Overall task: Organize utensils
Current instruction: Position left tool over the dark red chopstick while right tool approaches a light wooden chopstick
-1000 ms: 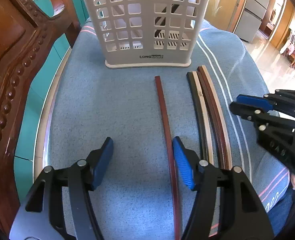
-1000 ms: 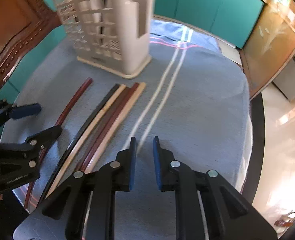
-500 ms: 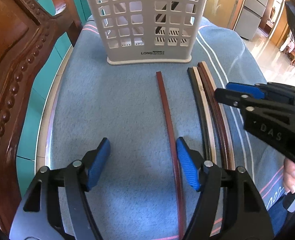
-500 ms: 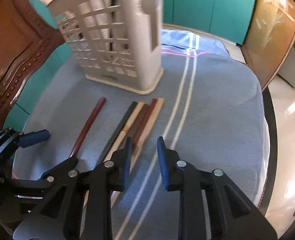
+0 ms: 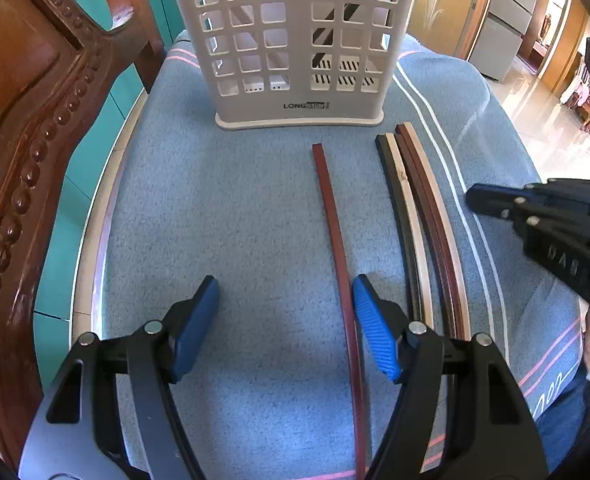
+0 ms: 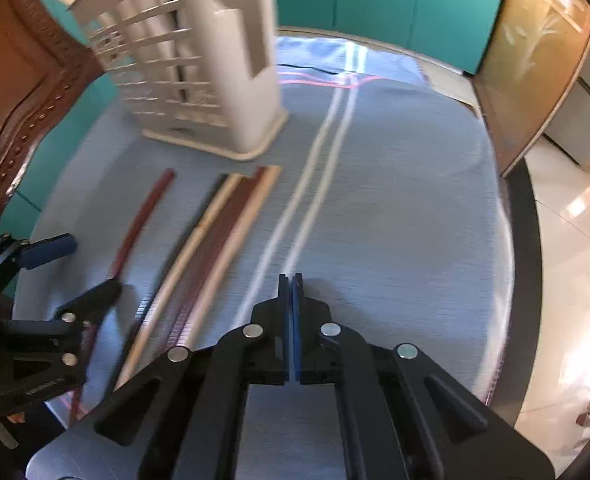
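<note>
most of the job looks left to do. the white basket (image 5: 295, 40) stands upright at the far end of the blue towel (image 5: 223, 216); through its grid a few dark slanted sticks seem to sit inside already, though how many i cannot tell. five chopsticks lie flat on the towel in front of the basket. a lone red chopstick (image 5: 333, 220) lies by itself, and a tight bundle of four (image 5: 415, 216) – black, pale, dark red, pale, touching side by side – lies just to its right, all pointing toward the basket.

the left gripper (image 5: 285, 320) has its fingers spread wide over the near end of the red chopstick, pinching nothing; the stick runs just inside its right finger. the right gripper (image 6: 290, 292) has its fingers pressed together on nothing, out past the bundle over the towel's white stripes (image 6: 315, 184).

room: the towel between chopsticks and basket is bare – a free lane. left of the basket, the carved wooden chair (image 5: 27, 140) crowds the table edge (image 5: 91, 240).
</note>
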Available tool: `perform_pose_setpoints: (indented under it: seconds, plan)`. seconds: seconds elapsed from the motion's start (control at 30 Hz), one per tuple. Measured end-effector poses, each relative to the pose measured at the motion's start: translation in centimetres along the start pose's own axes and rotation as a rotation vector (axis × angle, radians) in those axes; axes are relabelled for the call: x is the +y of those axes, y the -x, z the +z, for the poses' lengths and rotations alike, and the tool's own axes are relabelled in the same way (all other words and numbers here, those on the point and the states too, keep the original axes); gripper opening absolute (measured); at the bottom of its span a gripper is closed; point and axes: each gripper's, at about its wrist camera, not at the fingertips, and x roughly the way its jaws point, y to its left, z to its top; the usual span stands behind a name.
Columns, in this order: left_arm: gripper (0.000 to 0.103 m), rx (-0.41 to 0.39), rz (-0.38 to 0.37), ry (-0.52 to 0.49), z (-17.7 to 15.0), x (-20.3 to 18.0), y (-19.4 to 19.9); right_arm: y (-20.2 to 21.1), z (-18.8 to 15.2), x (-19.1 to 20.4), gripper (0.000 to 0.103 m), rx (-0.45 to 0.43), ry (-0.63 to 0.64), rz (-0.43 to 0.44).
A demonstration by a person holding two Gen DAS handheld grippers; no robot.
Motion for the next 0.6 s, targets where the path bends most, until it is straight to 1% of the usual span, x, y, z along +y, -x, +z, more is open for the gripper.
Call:
perform_pose_setpoints:
  seconds: [0.07, 0.23, 0.3, 0.37, 0.6]
  plan:
    - [0.069, -0.001, 0.001, 0.001, 0.4, -0.1, -0.4, 0.1, 0.1, -0.4, 0.002, -0.007, -0.016, -0.010]
    - [0.069, -0.007, 0.000, 0.004, 0.6, 0.0, -0.3, 0.9, 0.3, -0.5, 0.005, -0.052, -0.036, 0.045]
    - [0.061, -0.007, -0.008, 0.008, 0.6, 0.1, -0.3, 0.8, 0.5, -0.1, 0.006, -0.063, -0.044, 0.068]
    - [0.057, -0.008, -0.024, 0.007, 0.7, 0.1, -0.3, 0.6, 0.7, 0.4, 0.006, -0.057, -0.041, 0.090]
    - [0.058, -0.008, -0.023, 0.009, 0.8, 0.1, -0.4, -0.6, 0.7, 1.8, 0.006, -0.030, -0.030, 0.119]
